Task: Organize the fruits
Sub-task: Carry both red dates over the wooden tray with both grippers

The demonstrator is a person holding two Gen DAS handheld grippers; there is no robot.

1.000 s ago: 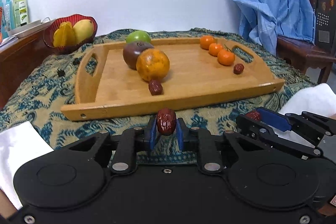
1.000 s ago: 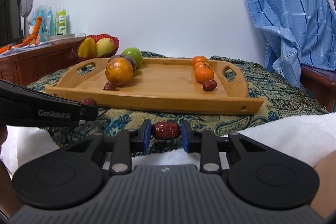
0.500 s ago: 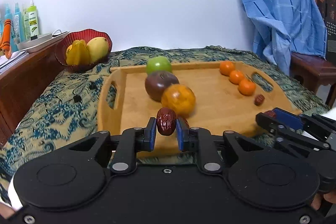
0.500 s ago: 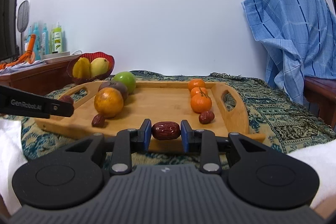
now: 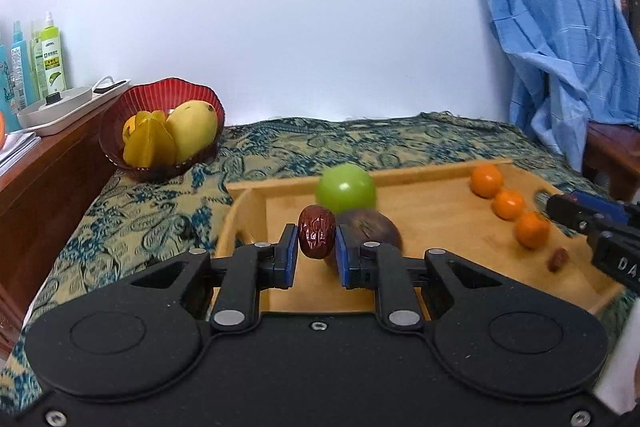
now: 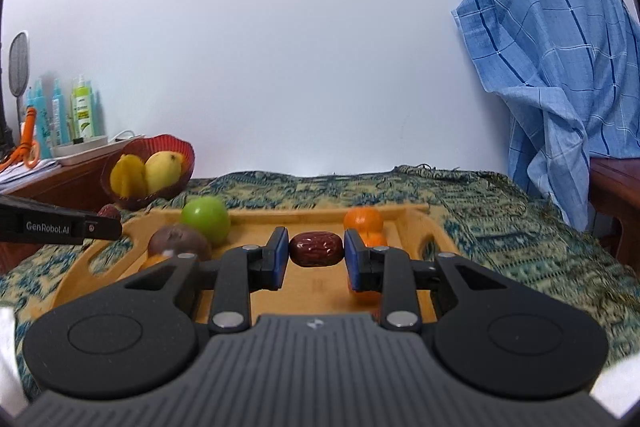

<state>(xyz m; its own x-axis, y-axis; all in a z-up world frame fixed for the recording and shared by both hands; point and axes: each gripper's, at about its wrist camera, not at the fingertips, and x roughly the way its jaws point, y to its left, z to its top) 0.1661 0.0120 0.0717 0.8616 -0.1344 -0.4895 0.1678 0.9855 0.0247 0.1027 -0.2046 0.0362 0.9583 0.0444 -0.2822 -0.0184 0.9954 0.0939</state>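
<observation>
My left gripper (image 5: pixel 316 247) is shut on a red date (image 5: pixel 316 237) held upright, over the left part of the wooden tray (image 5: pixel 440 223). My right gripper (image 6: pixel 316 255) is shut on another red date (image 6: pixel 316 249) held lengthwise, above the tray (image 6: pixel 316 287) near its right side. On the tray lie a green apple (image 5: pixel 346 189), a dark purple fruit (image 5: pixel 372 229), three small tangerines (image 5: pixel 508 205) in a row and a loose date (image 5: pixel 559 259). The right gripper (image 5: pixel 592 223) shows at the right edge of the left wrist view. The left gripper's finger (image 6: pixel 60 225) crosses the right wrist view at the left.
A red bowl (image 5: pixel 160 123) with a starfruit and a mango stands on the patterned cloth (image 5: pixel 160 211) behind the tray's left end. A wooden cabinet (image 5: pixel 48 187) with bottles is at the left. A blue checked cloth (image 5: pixel 560 47) hangs over a chair at the right.
Both grippers have moved forward and upward from in front of the tray to above it, each keeping its date. The large orange is now hidden behind the gripper bodies.
</observation>
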